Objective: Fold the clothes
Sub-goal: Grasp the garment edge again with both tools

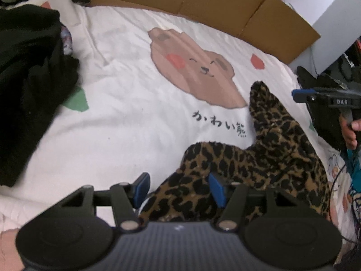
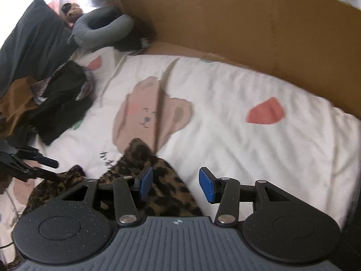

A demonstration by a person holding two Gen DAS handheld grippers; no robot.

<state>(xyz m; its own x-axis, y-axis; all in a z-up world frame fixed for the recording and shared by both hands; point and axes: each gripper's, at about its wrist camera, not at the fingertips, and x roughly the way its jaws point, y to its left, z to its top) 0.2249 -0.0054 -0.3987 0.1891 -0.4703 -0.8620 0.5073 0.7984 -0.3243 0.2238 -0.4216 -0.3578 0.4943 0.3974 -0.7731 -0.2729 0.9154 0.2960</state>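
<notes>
Left claw (image 1: 179,188) released over leopard-print garment (image 1: 259,158) | right claw (image 2: 176,184) released, same garment partly between pads | bear-print bedsheet (image 1: 126,122) beneath.

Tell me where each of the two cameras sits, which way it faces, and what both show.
Left wrist: on the left gripper, angled down at the leopard-print garment on the bear-print bedding; jaws apart, garment between them; the right gripper and a hand at right.
Right wrist: on the right gripper, angled down across the bed toward the cardboard; jaws apart; the left gripper at left.
Shared: garment, bedding, cardboard, dark clothes pile.
</notes>
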